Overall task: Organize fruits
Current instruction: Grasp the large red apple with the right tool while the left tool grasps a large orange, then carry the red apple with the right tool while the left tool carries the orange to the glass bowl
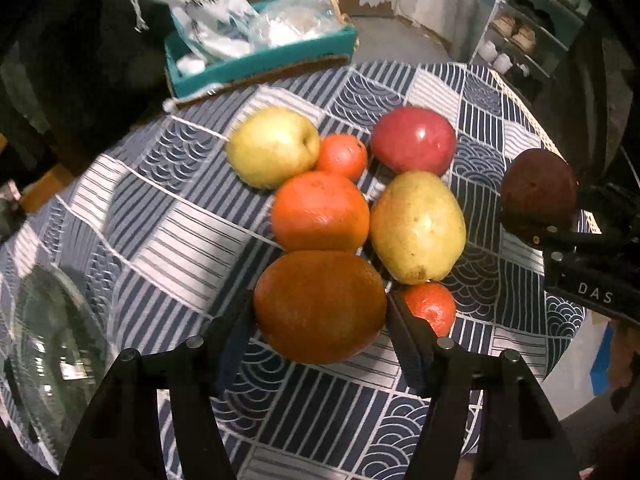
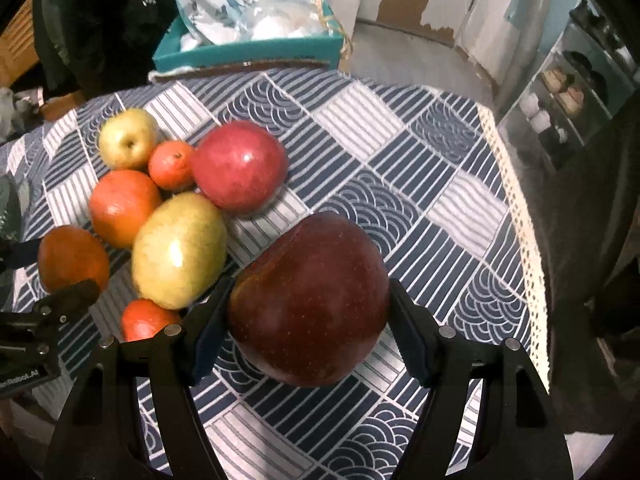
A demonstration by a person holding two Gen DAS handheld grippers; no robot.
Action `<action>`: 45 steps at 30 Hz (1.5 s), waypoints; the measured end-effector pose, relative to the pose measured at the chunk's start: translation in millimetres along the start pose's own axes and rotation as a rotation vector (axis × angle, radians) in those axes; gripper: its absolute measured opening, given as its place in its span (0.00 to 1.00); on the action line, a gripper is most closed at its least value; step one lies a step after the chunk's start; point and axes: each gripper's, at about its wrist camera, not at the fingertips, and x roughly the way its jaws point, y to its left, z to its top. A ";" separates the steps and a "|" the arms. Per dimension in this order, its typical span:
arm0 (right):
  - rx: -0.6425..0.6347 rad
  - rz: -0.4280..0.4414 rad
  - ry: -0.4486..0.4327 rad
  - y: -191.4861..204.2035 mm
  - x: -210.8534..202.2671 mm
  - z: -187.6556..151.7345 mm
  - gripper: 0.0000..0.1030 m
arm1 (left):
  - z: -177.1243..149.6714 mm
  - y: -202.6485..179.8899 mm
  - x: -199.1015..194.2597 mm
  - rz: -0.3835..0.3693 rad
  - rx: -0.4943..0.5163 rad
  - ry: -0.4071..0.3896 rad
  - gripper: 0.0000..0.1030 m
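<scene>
Open tablecloth (image 2: 400,168) toward lace edge (image 2: 516,184)

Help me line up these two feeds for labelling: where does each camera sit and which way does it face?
Left wrist: on the left gripper, looking steeply down at the orange it holds; the right gripper shows at the right edge.
Right wrist: on the right gripper, looking steeply down at the dark red apple it holds.
Shared: the yellow pear and checked tablecloth.
</scene>
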 end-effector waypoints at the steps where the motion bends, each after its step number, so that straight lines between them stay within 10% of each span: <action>1: -0.004 0.001 -0.013 1.5 -4.4 1.7 0.72 | 0.2 2.2 -4.9 0.008 -0.003 -0.012 0.64; 45: -0.151 0.150 -0.353 104.9 -139.5 48.7 0.72 | -32.5 101.3 -147.7 0.114 -0.178 -0.258 0.64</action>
